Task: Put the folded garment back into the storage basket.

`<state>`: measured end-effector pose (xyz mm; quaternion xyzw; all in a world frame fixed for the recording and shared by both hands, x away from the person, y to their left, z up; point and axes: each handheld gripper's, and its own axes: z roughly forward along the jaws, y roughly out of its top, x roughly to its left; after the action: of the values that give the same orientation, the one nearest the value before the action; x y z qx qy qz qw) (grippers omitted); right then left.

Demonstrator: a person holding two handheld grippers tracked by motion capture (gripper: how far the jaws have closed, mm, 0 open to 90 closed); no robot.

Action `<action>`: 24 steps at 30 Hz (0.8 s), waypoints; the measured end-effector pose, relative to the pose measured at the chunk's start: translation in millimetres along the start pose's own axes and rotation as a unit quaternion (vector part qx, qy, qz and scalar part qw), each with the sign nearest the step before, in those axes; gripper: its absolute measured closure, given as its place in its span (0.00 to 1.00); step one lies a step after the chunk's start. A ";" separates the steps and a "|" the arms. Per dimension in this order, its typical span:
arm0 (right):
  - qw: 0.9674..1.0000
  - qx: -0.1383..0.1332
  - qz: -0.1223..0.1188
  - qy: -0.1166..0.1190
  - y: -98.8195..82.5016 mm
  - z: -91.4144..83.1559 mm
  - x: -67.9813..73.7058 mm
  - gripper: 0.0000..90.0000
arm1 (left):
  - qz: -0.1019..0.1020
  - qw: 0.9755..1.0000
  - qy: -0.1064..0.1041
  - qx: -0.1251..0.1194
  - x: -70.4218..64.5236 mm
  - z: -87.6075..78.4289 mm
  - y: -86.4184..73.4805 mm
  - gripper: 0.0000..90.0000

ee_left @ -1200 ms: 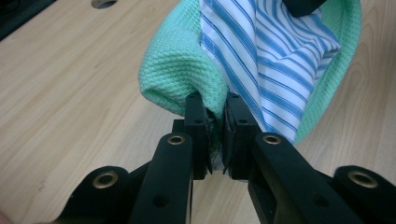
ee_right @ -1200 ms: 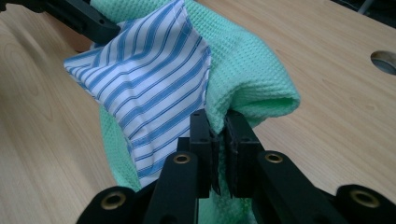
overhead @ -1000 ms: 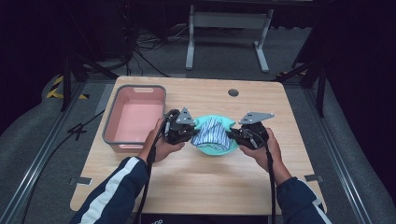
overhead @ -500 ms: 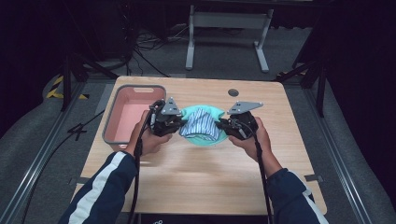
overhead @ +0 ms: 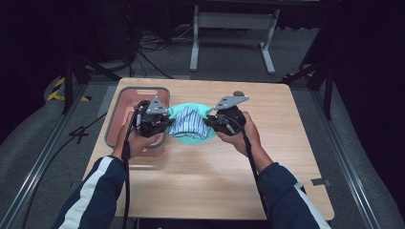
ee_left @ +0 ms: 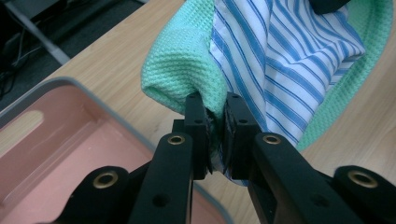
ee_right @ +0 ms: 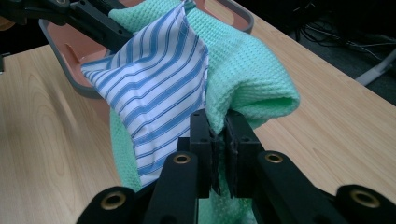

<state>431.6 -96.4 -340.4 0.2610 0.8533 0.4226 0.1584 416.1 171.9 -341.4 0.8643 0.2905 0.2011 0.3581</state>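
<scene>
A green waffle-weave cloth (overhead: pixel 199 134) with a blue-and-white striped cloth (overhead: pixel 186 123) lying in it hangs between both grippers above the table. My left gripper (overhead: pixel 165 124) is shut on the bundle's left edge, pinching green cloth (ee_left: pixel 182 65) and striped cloth (ee_left: pixel 289 51) together. The right gripper (overhead: pixel 210 121) is shut on the opposite edge, where the striped cloth (ee_right: pixel 159 88) and green cloth (ee_right: pixel 243 70) meet between its jaws. The bundle sags in the middle, just right of the pink bin.
A pink bin with a grey rim (overhead: pixel 125 100) sits at the table's left, under my left hand; its inside (ee_left: pixel 70 140) looks bare. A small dark round object (overhead: pixel 238 93) lies near the table's far edge. The wooden table (overhead: pixel 200 181) extends toward the person.
Both grippers have carried the cloth bundle leftward and away from the person, up off the table. It now hangs beside the pink bin's right rim.
</scene>
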 end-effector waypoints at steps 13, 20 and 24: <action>1.000 0.003 -0.016 0.023 23.4 36.8 14.3 0.92 | -0.038 0.999 0.034 0.001 25.2 -14.9 -23.8 0.91; 0.999 0.002 -0.019 0.032 33.7 52.9 22.7 0.92 | -0.046 0.998 0.047 0.010 34.0 -23.0 -32.3 0.91; 0.999 -0.001 -0.018 0.039 39.1 61.6 27.6 0.92 | -0.052 0.997 0.053 0.015 40.4 -30.3 -38.5 0.91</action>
<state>451.6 -21.3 -346.9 0.2289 0.8630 0.4302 0.1330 415.8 235.3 -344.0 0.8414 0.3564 0.2236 0.3391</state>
